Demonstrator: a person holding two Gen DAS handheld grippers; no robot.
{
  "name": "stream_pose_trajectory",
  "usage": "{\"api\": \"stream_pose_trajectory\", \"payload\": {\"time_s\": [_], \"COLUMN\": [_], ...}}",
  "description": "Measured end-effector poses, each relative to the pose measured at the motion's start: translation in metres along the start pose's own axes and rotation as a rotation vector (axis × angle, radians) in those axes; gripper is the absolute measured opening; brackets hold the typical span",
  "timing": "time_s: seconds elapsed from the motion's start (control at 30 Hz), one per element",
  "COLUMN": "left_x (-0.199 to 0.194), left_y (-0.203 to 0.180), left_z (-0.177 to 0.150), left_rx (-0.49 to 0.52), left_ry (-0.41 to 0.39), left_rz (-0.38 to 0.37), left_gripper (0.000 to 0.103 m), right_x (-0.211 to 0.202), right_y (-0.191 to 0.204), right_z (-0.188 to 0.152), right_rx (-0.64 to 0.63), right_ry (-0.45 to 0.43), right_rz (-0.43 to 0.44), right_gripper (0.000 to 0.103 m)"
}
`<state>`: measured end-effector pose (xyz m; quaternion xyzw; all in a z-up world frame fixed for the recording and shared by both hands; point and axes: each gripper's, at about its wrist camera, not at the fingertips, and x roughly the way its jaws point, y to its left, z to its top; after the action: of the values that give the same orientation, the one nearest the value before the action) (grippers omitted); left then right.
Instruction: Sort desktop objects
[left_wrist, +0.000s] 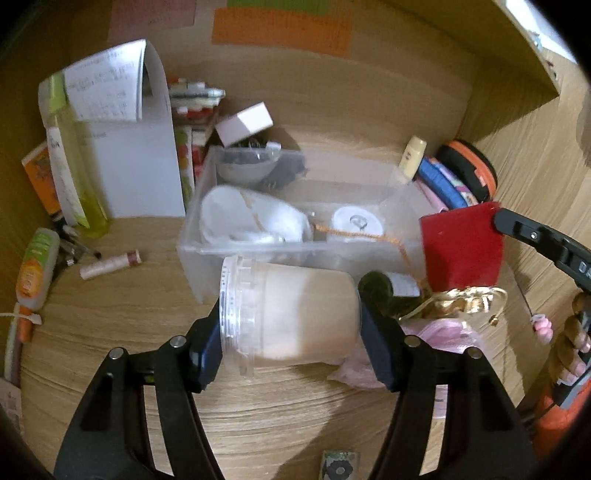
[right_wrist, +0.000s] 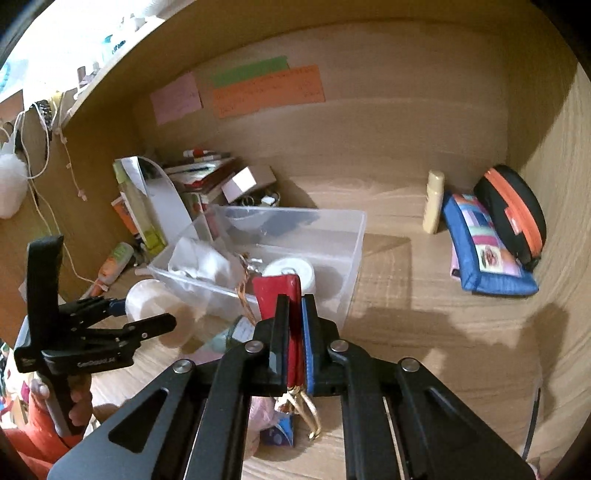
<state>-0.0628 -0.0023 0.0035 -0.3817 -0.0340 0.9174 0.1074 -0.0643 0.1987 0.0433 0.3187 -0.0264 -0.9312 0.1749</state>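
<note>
Both grippers are loaded — the left gripper (left_wrist: 291, 325) clamps a clear jar (left_wrist: 288, 314), the right gripper (right_wrist: 293, 317) pinches a red pouch (right_wrist: 277, 295) — just beside the clear bin (right_wrist: 354, 236), so each likely needs carrying over its rim and releasing.

Two handheld grippers of matte black plastic. Left gripper (left_wrist: 290, 334): twin black linkage arms with long slotted cut-outs, round silver pivot pins at the joints, dark blue pads (left_wrist: 376, 349) lining the fingers. Right gripper (right_wrist: 294, 326): same black scissor-like arms, silver rivets, one blue pad beside a black finger. From the side, a black pistol-style handle, a tall upright black bar, small screws along the fingers, white lettering too blurred to read. Orange-red sleeve (right_wrist: 35, 432) at the wrist below each hand (right_wrist: 74, 400); pale polish on the fingernails.
</note>
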Motion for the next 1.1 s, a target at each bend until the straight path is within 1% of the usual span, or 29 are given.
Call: {"api": "stream_pose_trajectory", "payload": {"time_s": [0.23, 0.33, 0.4, 0.43, 0.47, 0.5, 0.53, 0.57, 0.63, 0.73, 0.83, 0.87, 0.93, 0.97, 1.1], "left_x": [-0.014, -0.016, -0.016, -0.016, -0.016, -0.015, -0.015, -0.013, -0.012, -0.008, -0.004, -0.003, -0.001, -0.001, -0.004], "left_y": [0.002, 0.001, 0.001, 0.001, 0.001, 0.001, 0.001, 0.000, 0.001, -0.001, -0.003, -0.004, -0.006, -0.006, -0.009], "left_z": [0.017, 0.019, 0.019, 0.019, 0.019, 0.019, 0.019, 0.019, 0.019, 0.018, 0.018, 0.019, 0.021, 0.022, 0.031], "left_rx": [0.004, 0.009, 0.011, 0.013, 0.015, 0.016, 0.016, 0.016, 0.012, 0.010, 0.012, 0.015, 0.021, 0.025, 0.045], "left_ry": [-0.052, -0.061, -0.059, -0.058, -0.057, -0.056, -0.056, -0.054, -0.051, -0.044, -0.034, -0.031, -0.027, -0.027, -0.053], "left_rz": [-0.002, -0.006, -0.013, -0.017, -0.020, -0.021, -0.021, -0.022, -0.029, -0.041, -0.047, -0.049, -0.050, -0.050, -0.031], "left_gripper": [0.066, 0.066, 0.066, 0.066, 0.066, 0.066, 0.066, 0.066, 0.066, 0.066, 0.066, 0.066, 0.066, 0.066, 0.065], "right_x": [-0.005, -0.003, 0.001, 0.004, 0.007, 0.009, 0.010, 0.012, 0.016, 0.030, 0.052, 0.060, 0.069, 0.072, 0.081], "right_y": [0.005, 0.007, 0.002, -0.002, -0.006, -0.012, -0.017, -0.022, -0.031, -0.044, -0.051, -0.052, -0.050, -0.049, -0.045], "right_z": [0.021, 0.023, 0.018, 0.014, 0.008, 0.002, -0.004, -0.011, -0.021, -0.036, -0.049, -0.052, -0.056, -0.057, -0.055], "right_rx": [-0.023, -0.038, -0.010, 0.001, 0.013, 0.030, 0.049, 0.067, 0.093, 0.166, 0.212, 0.228, 0.242, 0.240, 0.219], "right_ry": [-0.047, -0.022, 0.016, 0.049, 0.071, 0.084, 0.090, 0.103, 0.146, 0.229, 0.317, 0.344, 0.371, 0.373, 0.363], "right_rz": [0.021, 0.005, 0.018, 0.011, 0.004, -0.005, -0.020, -0.040, -0.060, -0.039, -0.029, -0.012, 0.023, 0.027, -0.007], "right_gripper": [0.005, 0.005, 0.010, 0.024, 0.049, 0.060, 0.076, 0.080, 0.081, 0.087, 0.087, 0.087, 0.087, 0.087, 0.087]}}
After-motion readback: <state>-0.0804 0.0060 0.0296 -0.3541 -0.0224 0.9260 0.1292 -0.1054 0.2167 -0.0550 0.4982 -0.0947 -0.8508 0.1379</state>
